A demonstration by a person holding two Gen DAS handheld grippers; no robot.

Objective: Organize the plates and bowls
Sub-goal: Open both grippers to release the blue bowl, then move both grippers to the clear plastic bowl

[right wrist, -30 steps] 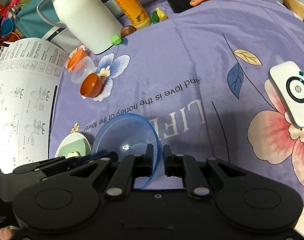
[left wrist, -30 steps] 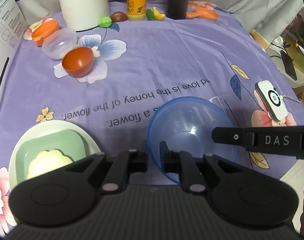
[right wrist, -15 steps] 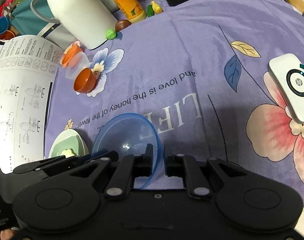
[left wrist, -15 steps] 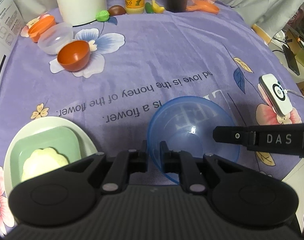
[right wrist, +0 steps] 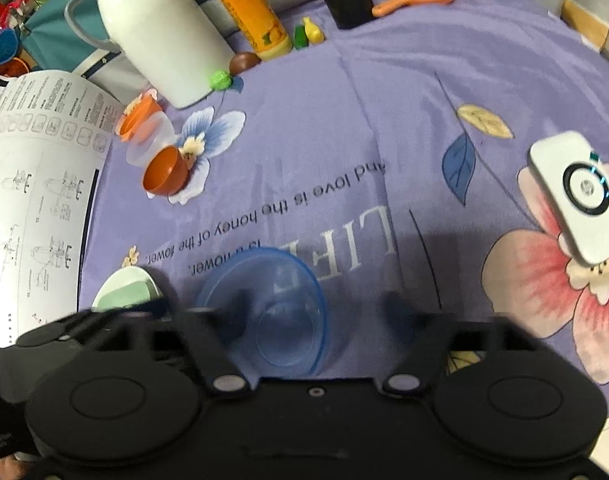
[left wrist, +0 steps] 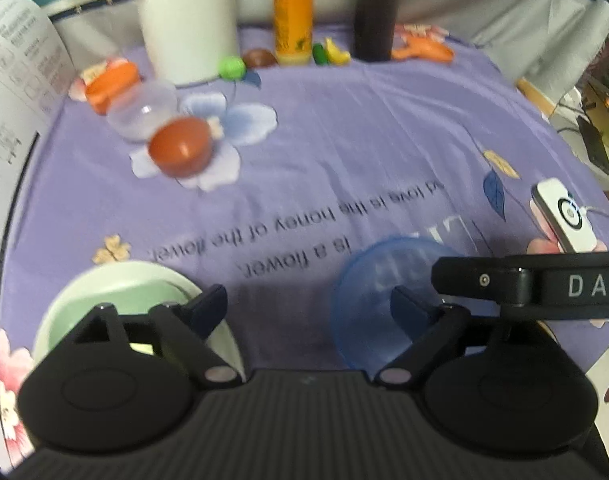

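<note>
Blue and see-through, the bowl (right wrist: 270,312) sits on the purple cloth (right wrist: 344,120) close to me, and both my grippers have just let go of its rim. A moment ago each one was pinched shut on that rim. Now the jaws have just been opening, and they stand wide.

My left gripper (left wrist: 308,304) points down at the cloth. One finger is over the pale green plate (left wrist: 116,280) and the other is over the near side of the bowl (left wrist: 368,300), with bare cloth between them. My right gripper (right wrist: 312,308) also points down, and the bowl lies between its fingers, but they are blurry and I cannot see them pressing on it.

From the left camera I can see the right gripper's black side (left wrist: 524,282) lying across the bowl, and the small square green dish on the plate is mostly hidden. From the right camera I can see more of the white paper sheet (right wrist: 32,200), the white jug (right wrist: 160,36) with its handle, and the white box with a ring on it (right wrist: 580,196). Both show the brown bowl (left wrist: 180,150) on its side far off.
</note>
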